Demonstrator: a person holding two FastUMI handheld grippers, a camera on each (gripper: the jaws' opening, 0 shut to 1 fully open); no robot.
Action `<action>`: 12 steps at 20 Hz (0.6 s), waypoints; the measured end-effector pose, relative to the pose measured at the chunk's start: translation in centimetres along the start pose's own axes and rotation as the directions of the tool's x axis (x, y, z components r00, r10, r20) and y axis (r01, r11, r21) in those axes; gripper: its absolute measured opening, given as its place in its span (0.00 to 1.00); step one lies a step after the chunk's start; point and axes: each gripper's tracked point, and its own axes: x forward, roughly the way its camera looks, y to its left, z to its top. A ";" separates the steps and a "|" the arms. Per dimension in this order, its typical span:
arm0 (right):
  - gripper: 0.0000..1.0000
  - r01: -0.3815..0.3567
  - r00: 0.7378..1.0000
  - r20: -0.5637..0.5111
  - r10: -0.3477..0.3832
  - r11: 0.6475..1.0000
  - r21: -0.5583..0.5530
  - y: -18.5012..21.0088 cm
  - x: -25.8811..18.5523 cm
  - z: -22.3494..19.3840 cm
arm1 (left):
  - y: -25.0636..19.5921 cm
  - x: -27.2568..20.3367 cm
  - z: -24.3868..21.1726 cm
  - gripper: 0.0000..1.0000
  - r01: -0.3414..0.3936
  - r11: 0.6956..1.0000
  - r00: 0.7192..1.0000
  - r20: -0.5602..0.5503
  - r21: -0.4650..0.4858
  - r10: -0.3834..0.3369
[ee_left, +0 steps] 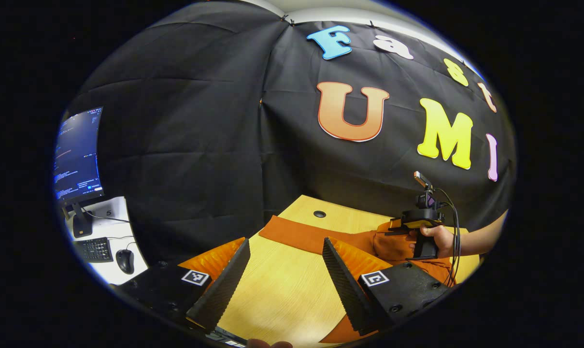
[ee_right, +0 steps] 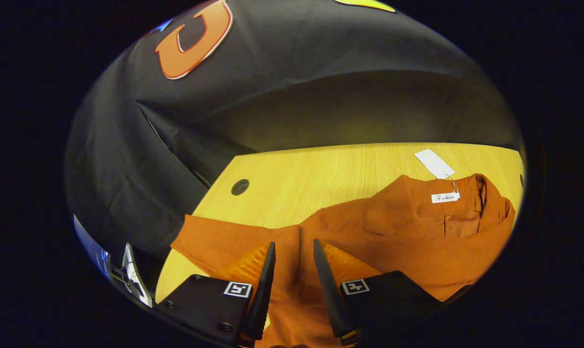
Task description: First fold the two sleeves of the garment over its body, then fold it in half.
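While the rust-orange knitted garment (ee_right: 398, 232) lies spread on the pale wooden tabletop (ee_right: 320, 169), the right gripper (ee_right: 294, 251) hangs low over it, fingers parted by a narrow gap, cloth showing between them. Whether the tips touch the fabric — cannot tell. Ahead and to the right of these fingers sits the collar, with a white paper tag (ee_right: 434, 163) on a string resting on the wood just past it. Ahead and to the left, one sleeve (ee_right: 219, 241) stretches flat toward the table's corner, near a small round hole (ee_right: 240, 187) in the board.

In the left gripper view, the left gripper (ee_left: 286, 249) is spread wide, bare wood between its fingers, nothing held. Beyond its right finger a strip of orange sleeve (ee_left: 311, 236) runs across the table. Farther right — a bare hand (ee_left: 439, 240) grips the other tool's handle above bunched cloth. Off to the far left, past the booth wall, a lit monitor (ee_left: 78, 154), dark keyboard (ee_left: 94, 249) and mouse (ee_left: 125, 261) sit on a white desk.
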 end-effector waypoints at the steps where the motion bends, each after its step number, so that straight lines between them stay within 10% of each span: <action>1: 0.53 -0.006 1.000 0.010 0.006 1.000 0.000 0.1 -1.1 0.4 | 0.0 0.6 -0.1 0.98 0.006 1.000 1.000 0.004 -0.005 -0.006; 12: 0.53 -0.128 0.982 0.130 0.139 0.988 -0.086 1.0 -26.6 -1.5 | 2.3 19.4 -1.4 0.98 0.212 0.977 0.976 -0.057 0.003 -0.212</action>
